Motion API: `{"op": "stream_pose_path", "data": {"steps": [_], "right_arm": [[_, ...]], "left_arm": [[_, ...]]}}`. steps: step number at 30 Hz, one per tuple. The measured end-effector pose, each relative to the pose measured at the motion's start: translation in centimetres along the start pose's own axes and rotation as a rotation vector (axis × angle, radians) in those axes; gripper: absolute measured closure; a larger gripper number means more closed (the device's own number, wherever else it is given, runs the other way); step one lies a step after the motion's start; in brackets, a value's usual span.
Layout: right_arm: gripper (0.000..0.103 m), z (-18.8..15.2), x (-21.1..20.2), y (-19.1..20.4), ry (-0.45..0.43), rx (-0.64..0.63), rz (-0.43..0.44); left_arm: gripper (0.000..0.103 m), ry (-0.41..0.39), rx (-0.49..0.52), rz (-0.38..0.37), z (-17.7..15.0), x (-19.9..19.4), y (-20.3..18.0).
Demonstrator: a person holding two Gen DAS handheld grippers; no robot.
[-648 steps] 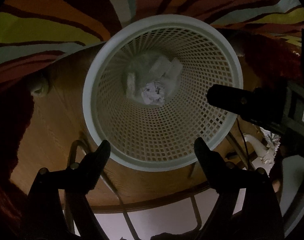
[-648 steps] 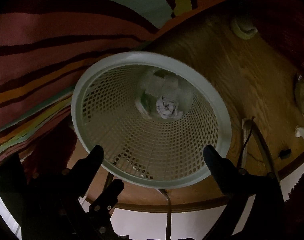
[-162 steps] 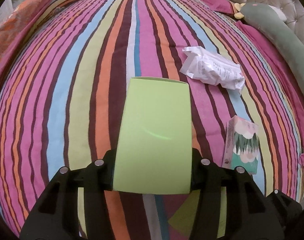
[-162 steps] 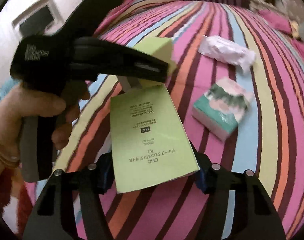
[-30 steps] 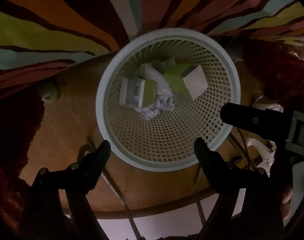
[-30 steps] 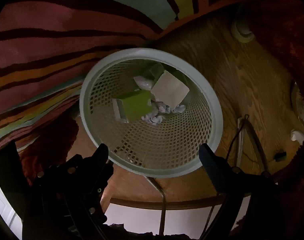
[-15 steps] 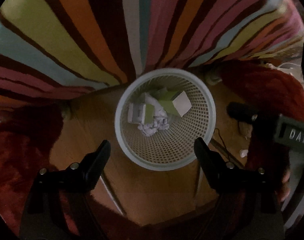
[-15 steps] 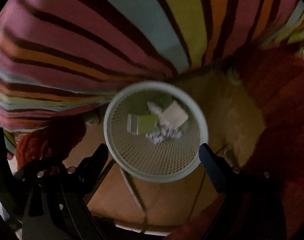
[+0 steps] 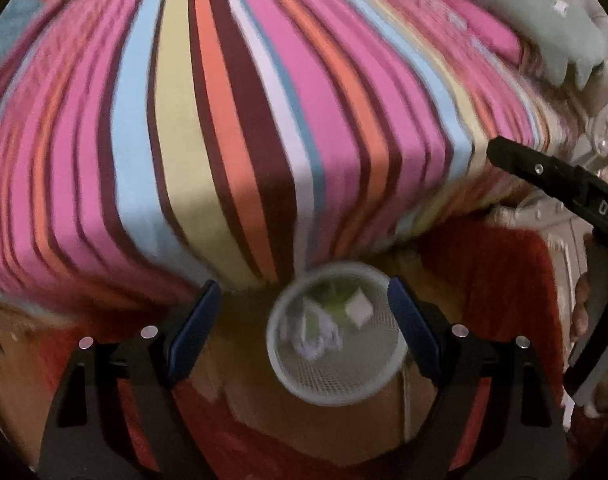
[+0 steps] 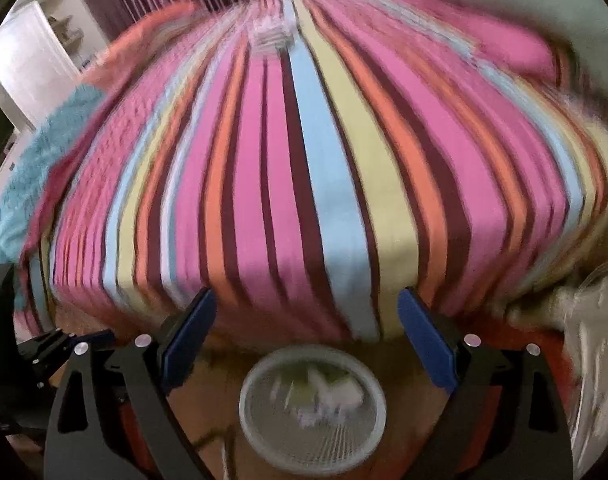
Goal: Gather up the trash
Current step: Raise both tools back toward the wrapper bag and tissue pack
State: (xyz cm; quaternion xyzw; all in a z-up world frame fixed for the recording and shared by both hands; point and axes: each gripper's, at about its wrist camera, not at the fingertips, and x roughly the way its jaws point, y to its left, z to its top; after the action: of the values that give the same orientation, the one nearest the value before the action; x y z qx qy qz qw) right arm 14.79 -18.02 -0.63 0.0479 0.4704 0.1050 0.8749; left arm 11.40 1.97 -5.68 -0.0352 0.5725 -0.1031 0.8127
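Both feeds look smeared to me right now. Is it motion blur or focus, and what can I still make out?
Left wrist view: motion blur smears the striped bedspread and wastebasket, while the left tongs stay sharp. Right wrist view: the same smear, the basket contents unreadable in shadow, the right tongs crisp and open.

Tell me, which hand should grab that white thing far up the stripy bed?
Right, probably. The right fingers, open and empty, point almost straight at the white thing; the left view doesn't clearly show it.
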Motion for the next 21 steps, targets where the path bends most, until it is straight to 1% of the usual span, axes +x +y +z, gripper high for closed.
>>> {"op": "stream_pose_path", "data": {"steps": [1, 2, 4, 8, 11, 12, 17, 21], "right_arm": [[0.015, 1.0, 0.1, 0.1, -0.027, -0.002, 0.001], [0.015, 2.3, 0.6, 0.4, -0.053, -0.001, 0.001], [0.015, 4.4, 1.5, 0.7, -0.079, 0.0, 0.002], [0.015, 9.2, 3.8, 1.6, -0.122, -0.019, -0.016], [0.015, 12.1, 5.9, 2.7, -0.134, -0.036, -0.026], [0.015, 12.9, 6.3, 2.9, -0.137, -0.042, -0.029], [0.015, 16.3, 8.8, 4.3, -0.152, -0.067, -0.048], [0.015, 18.7, 10.7, 4.8, -0.147, -0.063, -0.051]], "left_arm": [[0.02, -0.029, 0.015, 0.011, 0.9, -0.3, 0.2], [0.02, -0.061, 0.036, 0.04, 2.4, -0.4, 0.6], [0.02, -0.095, 0.051, 0.074, 4.7, -0.2, 1.3], [0.02, -0.148, 0.07, 0.091, 9.4, 0.2, 2.6], [0.02, -0.194, 0.097, 0.116, 13.1, 0.0, 3.3], [0.02, -0.21, 0.103, 0.114, 14.7, 0.1, 3.7], [0.02, -0.246, 0.102, 0.121, 20.5, 1.1, 5.5], [0.02, -0.263, 0.113, 0.122, 24.1, 1.8, 7.2]]}}
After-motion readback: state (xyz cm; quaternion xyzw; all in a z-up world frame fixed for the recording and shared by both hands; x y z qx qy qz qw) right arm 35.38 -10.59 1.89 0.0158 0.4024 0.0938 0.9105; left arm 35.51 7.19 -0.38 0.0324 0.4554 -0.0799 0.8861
